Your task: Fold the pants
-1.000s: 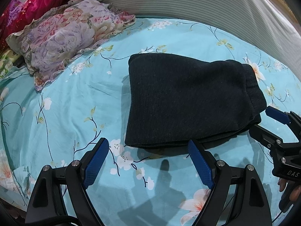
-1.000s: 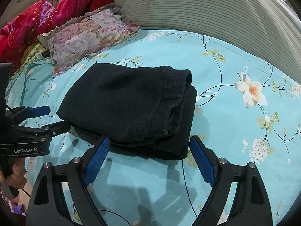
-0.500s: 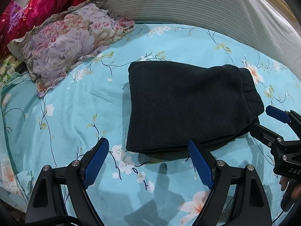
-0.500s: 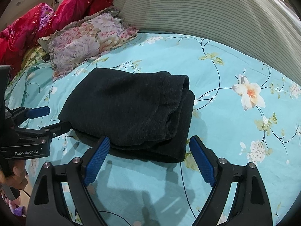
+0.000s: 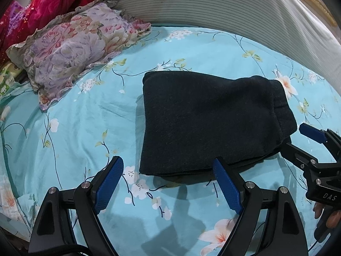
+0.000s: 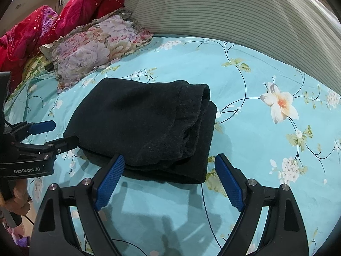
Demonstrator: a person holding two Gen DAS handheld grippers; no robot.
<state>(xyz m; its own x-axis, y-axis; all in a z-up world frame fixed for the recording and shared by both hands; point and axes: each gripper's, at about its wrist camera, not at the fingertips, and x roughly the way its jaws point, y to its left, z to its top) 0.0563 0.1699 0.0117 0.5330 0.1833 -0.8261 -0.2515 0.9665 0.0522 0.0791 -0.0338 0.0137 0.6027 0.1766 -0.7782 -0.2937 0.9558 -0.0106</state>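
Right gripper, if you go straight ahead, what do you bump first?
Probably the folded black pants: the open right gripper points at their near edge on the bedsheet; depth is unclear.

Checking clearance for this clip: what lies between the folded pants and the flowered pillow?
Only bare floral bedsheet, in both wrist views; the pants and pillow lie apart, nothing between them.
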